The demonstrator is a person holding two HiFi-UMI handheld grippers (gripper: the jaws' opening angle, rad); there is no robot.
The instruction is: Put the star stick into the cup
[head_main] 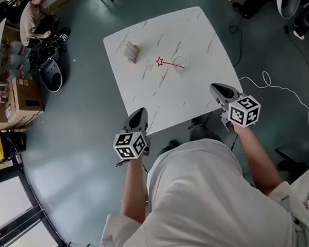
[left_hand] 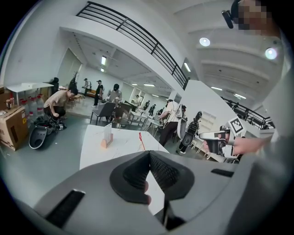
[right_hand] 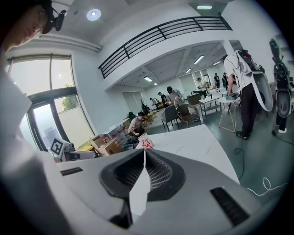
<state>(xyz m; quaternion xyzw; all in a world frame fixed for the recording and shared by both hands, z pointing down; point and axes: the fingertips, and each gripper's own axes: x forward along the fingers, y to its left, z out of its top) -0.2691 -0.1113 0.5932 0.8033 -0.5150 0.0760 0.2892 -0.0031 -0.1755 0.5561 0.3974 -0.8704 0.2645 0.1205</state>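
Observation:
The star stick (head_main: pixel 167 62), thin and red with a star outline at its left end, lies near the middle of the white marble table (head_main: pixel 196 92). Its right end meets a small clear cup (head_main: pixel 181 64) that is hard to make out. My left gripper (head_main: pixel 139 114) hovers at the table's near left corner, shut and empty. My right gripper (head_main: pixel 217 88) hovers at the near right corner, also shut and empty. In the left gripper view the gripper (left_hand: pixel 149 155) has its tips together, and the stick (left_hand: pixel 140 139) stands out beyond. From the right gripper (right_hand: pixel 144 152) the star (right_hand: pixel 147 143) shows just above the closed tips.
A small tan block holding a white card (head_main: pixel 132 52) sits on the table left of the stick. Cardboard boxes (head_main: pixel 22 96) and a crouching person (head_main: pixel 32 17) are on the floor at far left. A white cable (head_main: pixel 279 89) trails on the floor at right.

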